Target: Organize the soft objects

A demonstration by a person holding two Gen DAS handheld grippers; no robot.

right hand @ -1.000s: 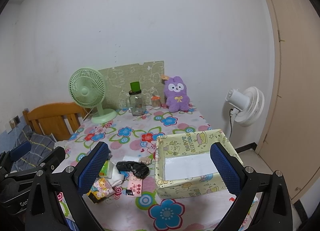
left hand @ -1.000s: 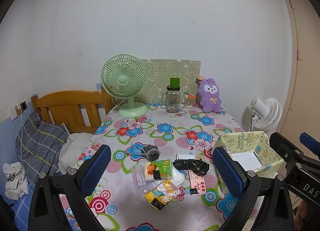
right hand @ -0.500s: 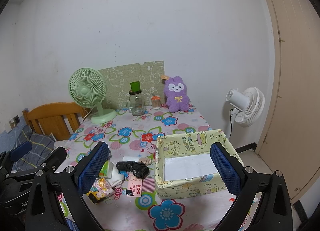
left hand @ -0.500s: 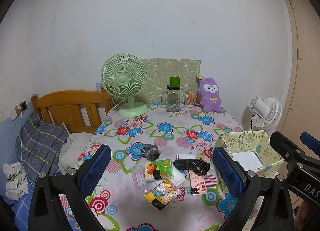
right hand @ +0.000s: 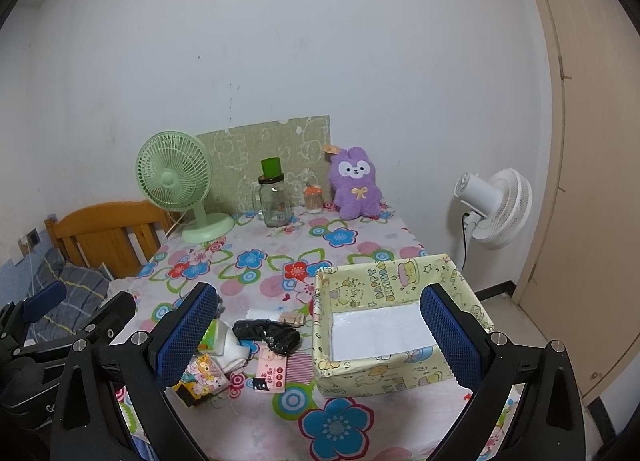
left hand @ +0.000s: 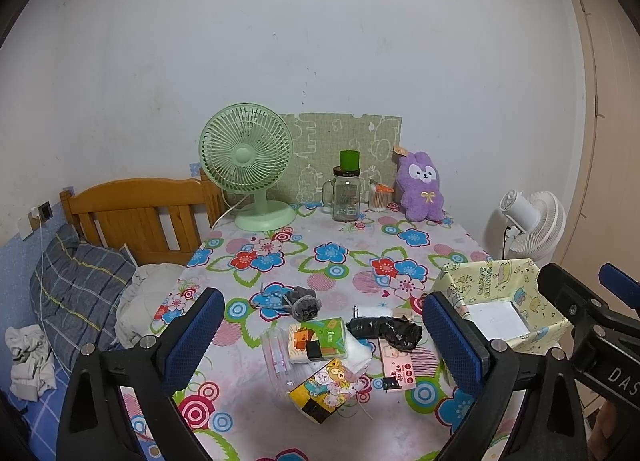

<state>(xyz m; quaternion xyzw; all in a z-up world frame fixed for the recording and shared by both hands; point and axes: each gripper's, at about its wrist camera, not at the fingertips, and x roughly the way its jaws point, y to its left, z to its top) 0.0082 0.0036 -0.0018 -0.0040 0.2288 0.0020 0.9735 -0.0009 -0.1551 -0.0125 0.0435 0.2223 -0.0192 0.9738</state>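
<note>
Nothing's shifted since a second ago: both your left gripper [left hand: 324, 337] and right gripper [right hand: 318, 331] hover spread and empty, soft-item pile [left hand: 340, 345] beside yellow box [right hand: 400, 325], where a low approach snags the flimsy rim.

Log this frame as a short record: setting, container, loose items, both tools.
setting: table with floral tablecloth
container: yellow fabric box, near right of the table; only a white liner shows inside
loose items: pile left of box, including black crumpled bag, tissue packs, grey scrunchie
left tool: open, holding nothing
right tool: open, holding nothing
</note>
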